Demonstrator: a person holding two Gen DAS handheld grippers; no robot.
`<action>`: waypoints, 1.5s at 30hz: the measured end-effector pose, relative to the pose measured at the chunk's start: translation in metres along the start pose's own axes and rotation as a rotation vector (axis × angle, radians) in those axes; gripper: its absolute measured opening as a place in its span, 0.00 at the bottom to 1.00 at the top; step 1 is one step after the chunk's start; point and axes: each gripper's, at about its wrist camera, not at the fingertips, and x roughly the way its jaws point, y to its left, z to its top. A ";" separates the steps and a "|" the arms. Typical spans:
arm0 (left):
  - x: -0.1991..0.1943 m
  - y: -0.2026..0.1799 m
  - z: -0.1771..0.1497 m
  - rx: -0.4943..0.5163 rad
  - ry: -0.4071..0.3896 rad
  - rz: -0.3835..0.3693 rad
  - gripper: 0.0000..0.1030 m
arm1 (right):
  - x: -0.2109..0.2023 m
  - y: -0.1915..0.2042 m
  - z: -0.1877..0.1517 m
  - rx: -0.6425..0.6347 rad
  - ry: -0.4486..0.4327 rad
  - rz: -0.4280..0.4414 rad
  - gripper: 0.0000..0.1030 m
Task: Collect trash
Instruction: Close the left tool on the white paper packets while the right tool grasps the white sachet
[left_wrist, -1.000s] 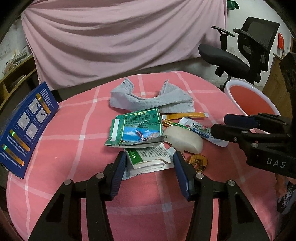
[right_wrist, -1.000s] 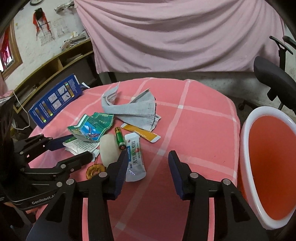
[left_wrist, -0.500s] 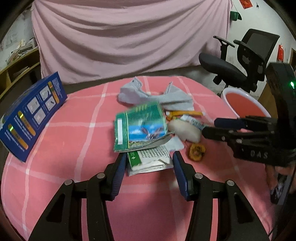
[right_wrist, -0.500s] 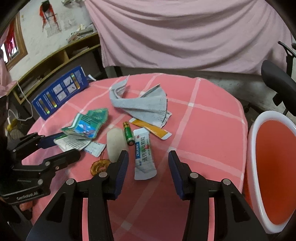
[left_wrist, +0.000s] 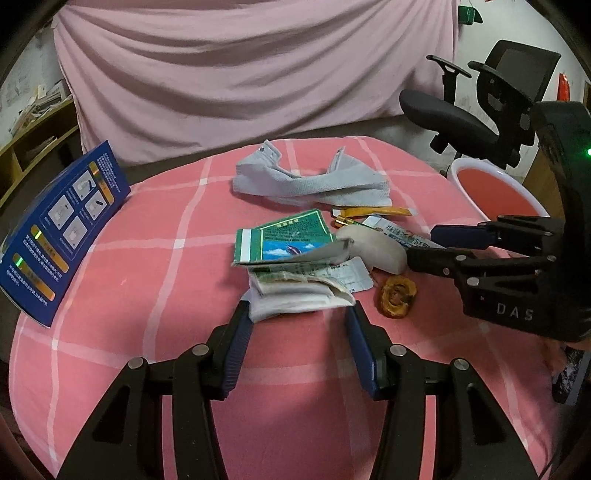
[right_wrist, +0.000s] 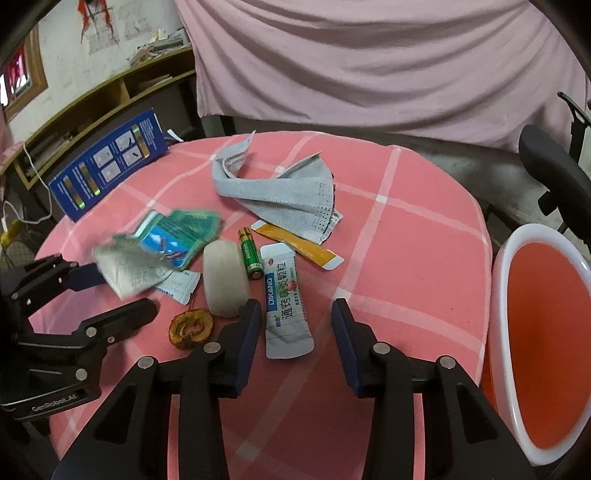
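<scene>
Both pairs of jaws hang over the pink checked tablecloth (right_wrist: 406, 229) with nothing clamped yet. Your left gripper (left_wrist: 297, 317) stands released, its blue pads on either side of the near edge of the folded paper leaflet (left_wrist: 299, 295); whether the pads touch the paper is too close to tell, but they do not pinch it. The leaflet lies straight ahead of those jaws, its long axis across the gap, so it must be taken by its near edge.

Your right gripper (right_wrist: 295, 321) is closing, and the grey-and-blue medicine sachet (right_wrist: 286, 302) sits between its fingers, untouched by them. The sachet's long axis runs straight away from you, along the line of the fingers, so the pads meet its long sides. Just left of that gripper lie the pale oval soap-like lump (right_wrist: 223, 282) and the dried brown fruit slice (right_wrist: 191, 326); the left finger is just beside the lump.

Farther on, the green battery (right_wrist: 250, 258) lies beside the sachet's far end, the orange stick packet (right_wrist: 301, 247) beyond it, and the torn green wrapper (left_wrist: 288, 240) rests on the leaflet. Farthest is the grey face mask (right_wrist: 280, 192). The orange bin (right_wrist: 546, 332) stands off the table's right edge, nearer your right hand, which makes that hand the natural one to drop first.
</scene>
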 end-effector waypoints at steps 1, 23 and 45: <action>0.001 0.000 0.001 0.000 0.002 0.001 0.45 | 0.000 0.001 0.000 -0.005 0.001 -0.005 0.37; 0.003 -0.003 0.015 -0.054 -0.015 0.008 0.47 | -0.003 -0.005 -0.002 0.021 -0.007 0.034 0.39; -0.005 0.003 0.018 -0.113 -0.062 0.027 0.45 | -0.006 -0.006 -0.002 0.024 -0.022 0.046 0.19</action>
